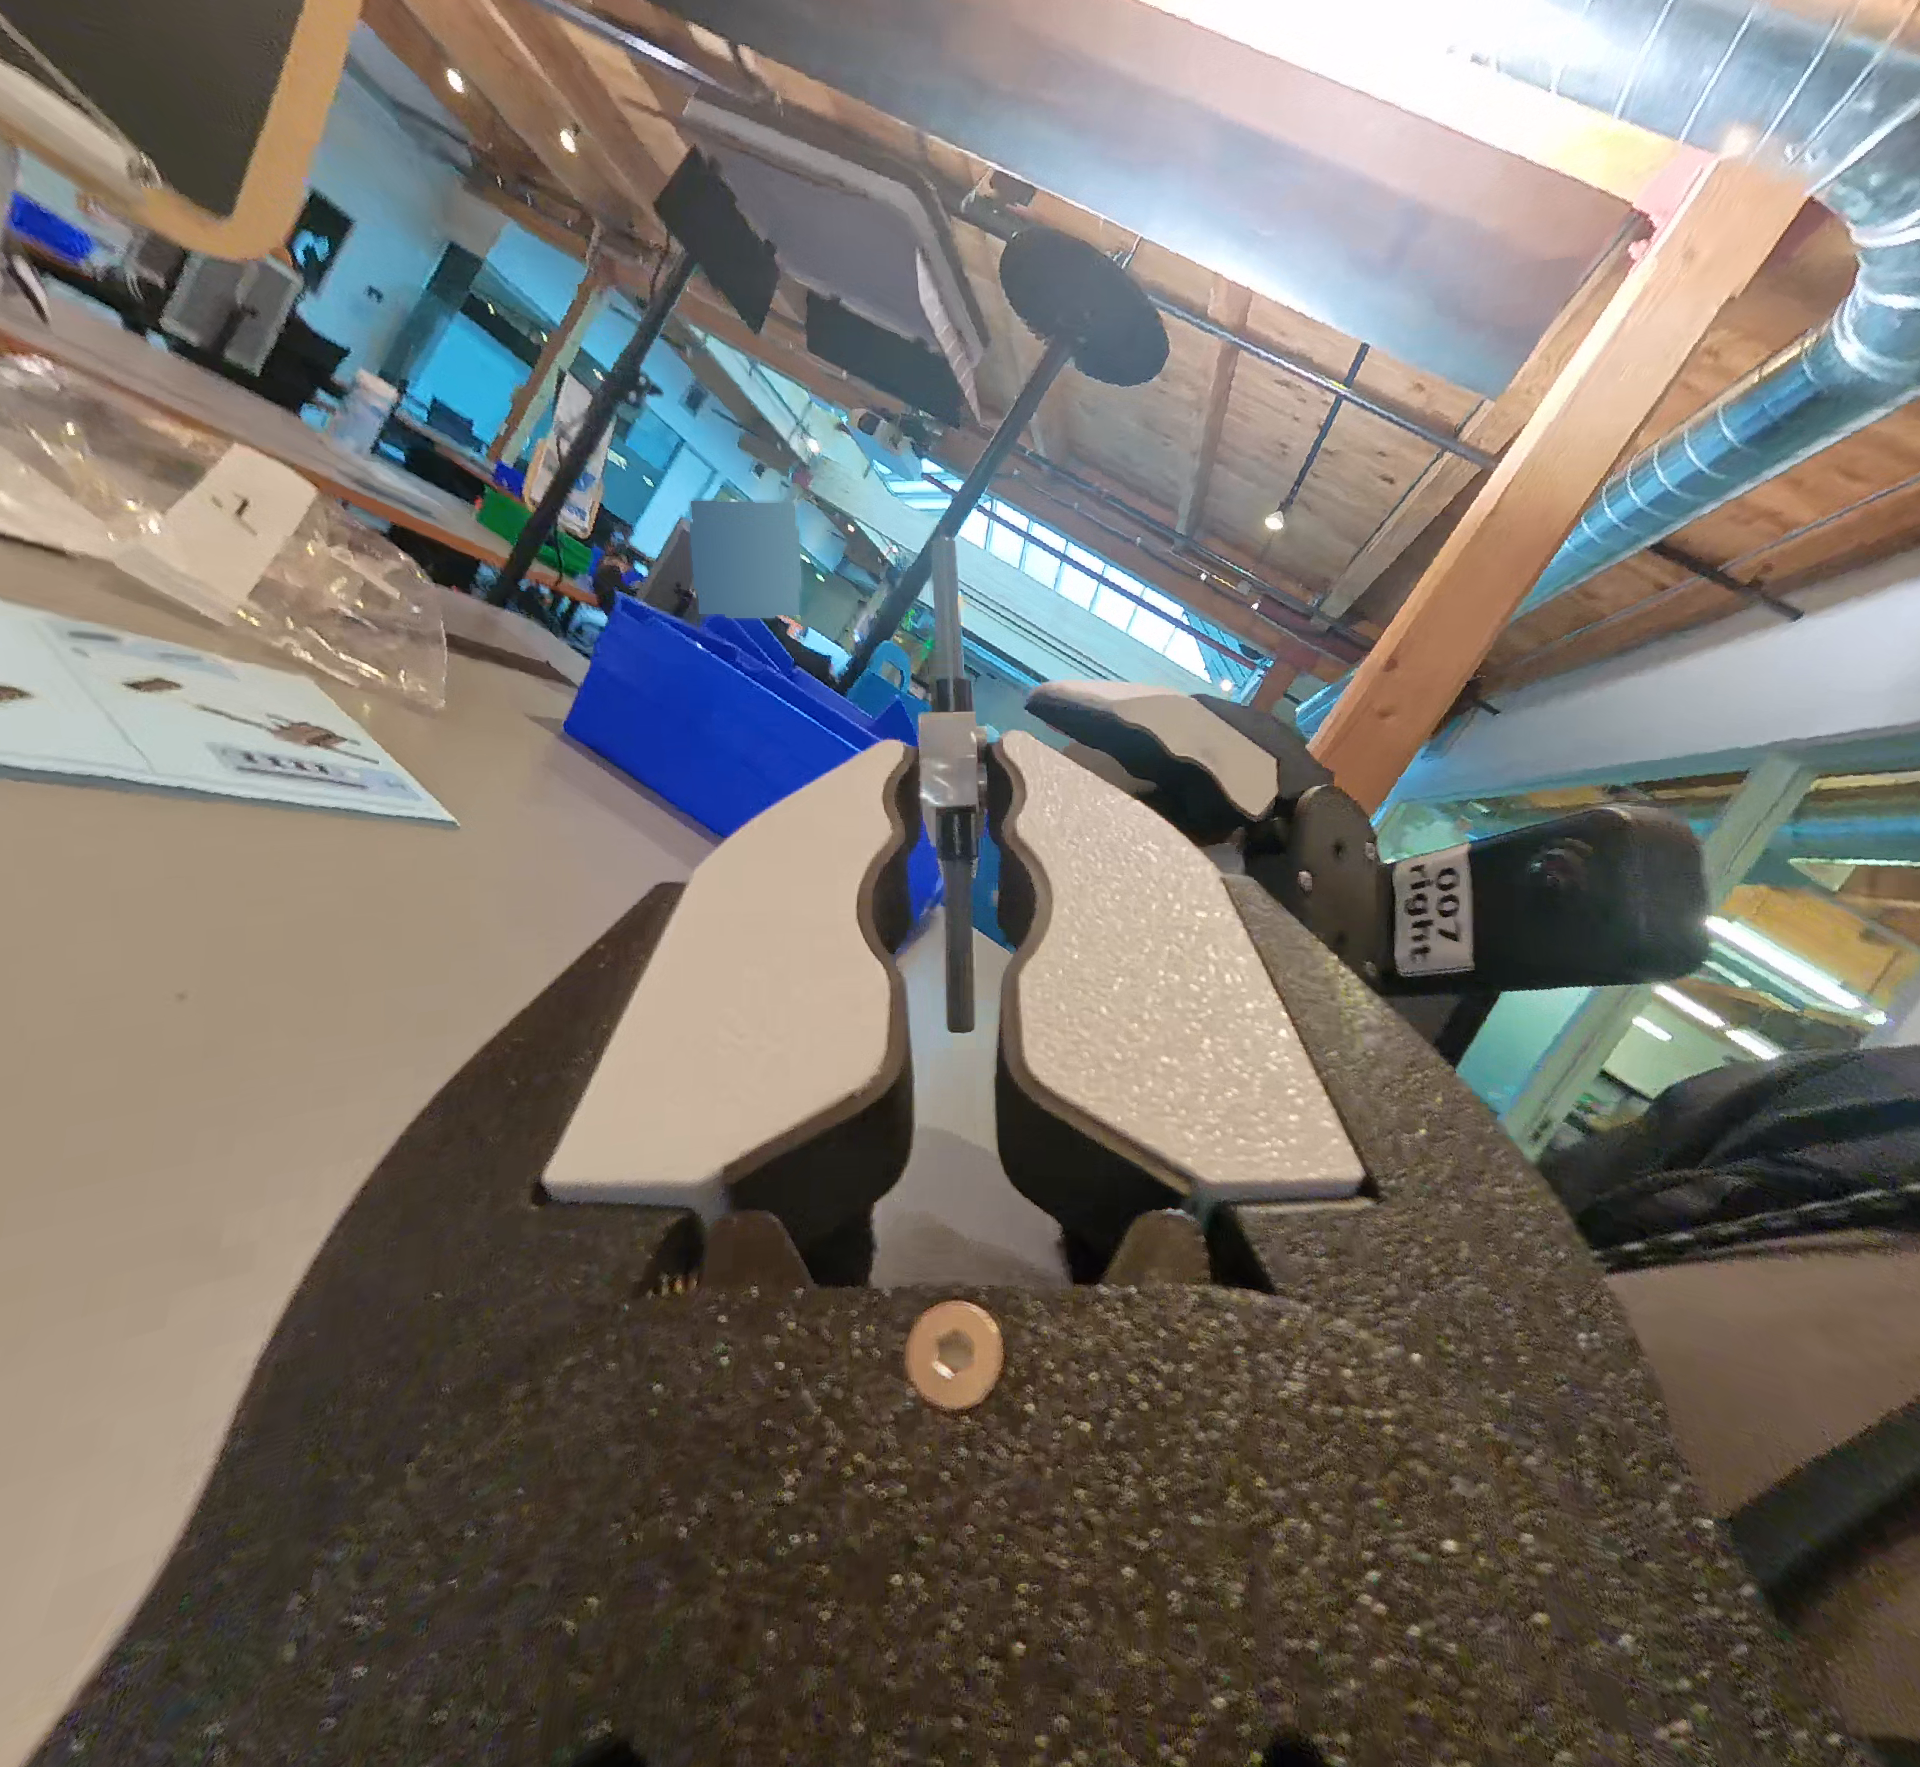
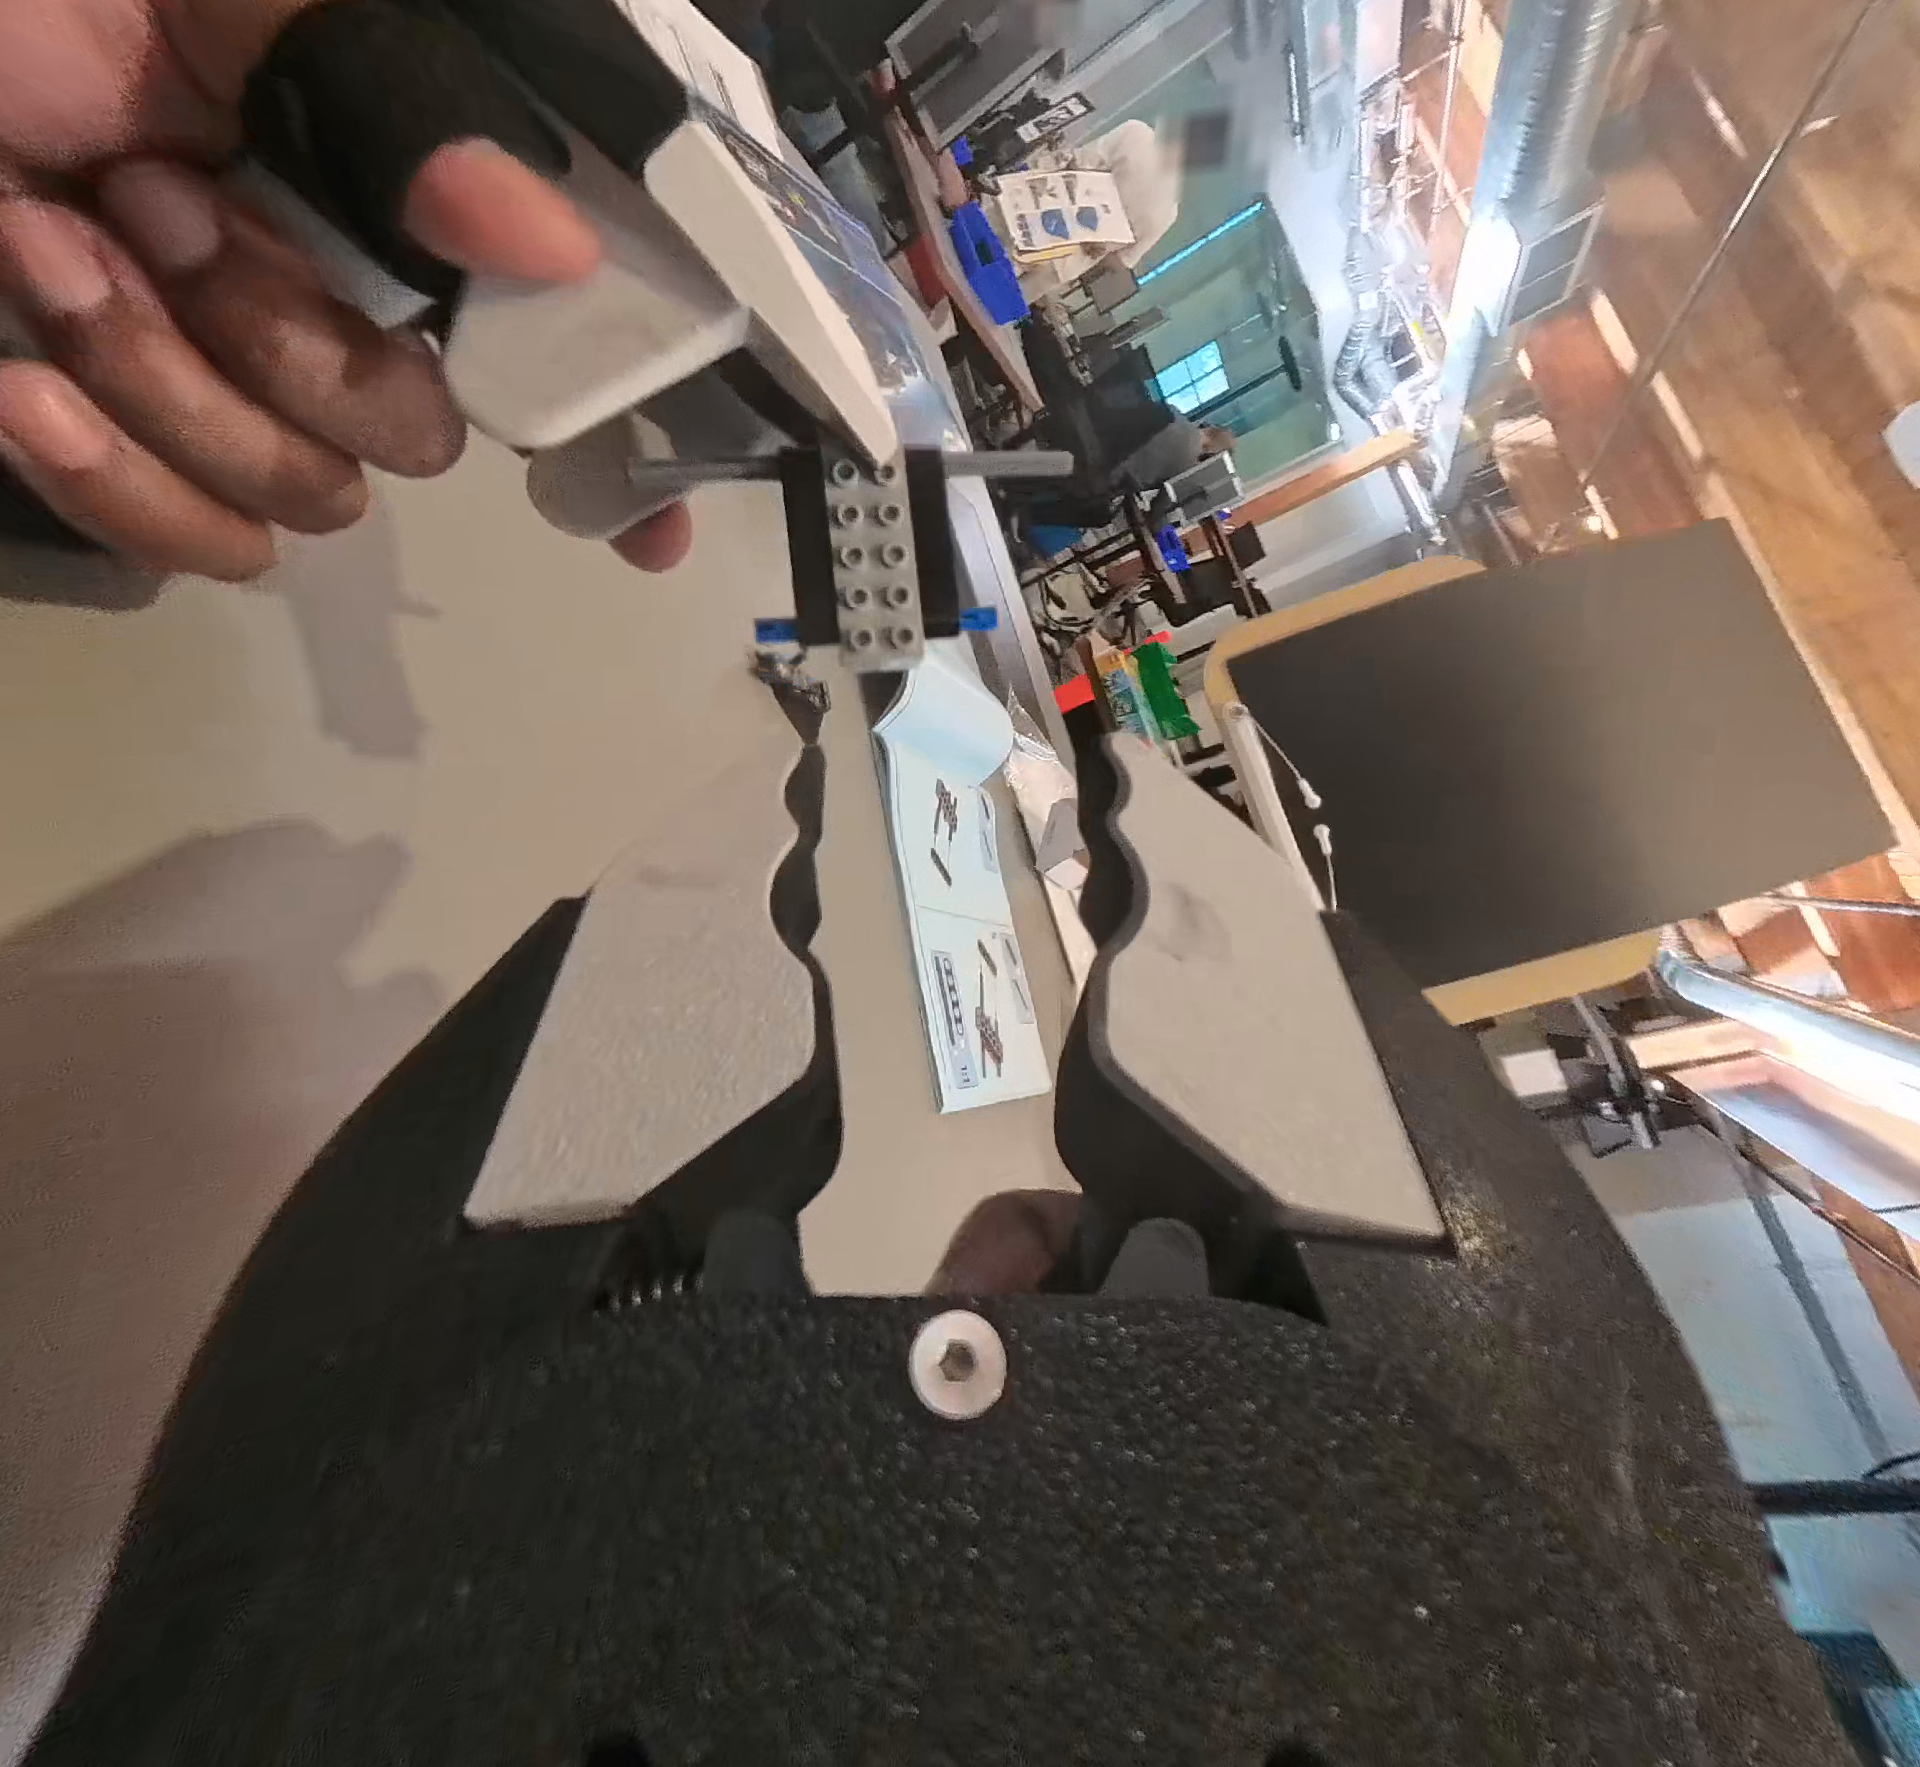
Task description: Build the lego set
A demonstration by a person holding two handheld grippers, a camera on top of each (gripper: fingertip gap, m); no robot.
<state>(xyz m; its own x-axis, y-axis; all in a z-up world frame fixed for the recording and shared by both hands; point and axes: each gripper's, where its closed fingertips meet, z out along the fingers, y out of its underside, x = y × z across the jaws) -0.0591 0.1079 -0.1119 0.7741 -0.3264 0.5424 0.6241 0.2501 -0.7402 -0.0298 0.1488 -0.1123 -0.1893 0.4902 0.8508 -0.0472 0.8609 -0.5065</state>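
Observation:
My left gripper [image 1: 951, 767] is shut on a small brick assembly [image 1: 948, 777], which I see edge-on between the fingertips. In the right wrist view the assembly [image 2: 871, 564] is a grey studded plate between two black beams, with a grey axle across its top and blue pins at its lower end. It hangs from the left gripper's fingertips [image 2: 831, 367], and a hand holds that gripper above the table. My right gripper [image 2: 956, 761] is open and empty, just below the assembly and not touching it. It also shows in the left wrist view [image 1: 1174, 741], to the right of the assembly.
An open instruction booklet [image 2: 966, 928] lies on the grey table [image 1: 260, 990], also in the left wrist view [image 1: 187, 720]. A blue bin [image 1: 707, 730] and a clear plastic bag [image 1: 343, 595] sit behind. A small dark piece [image 2: 795, 683] lies on the table. A black board [image 2: 1538, 761] stands at right. The grippers' ends are close to 6 centimeters from one another.

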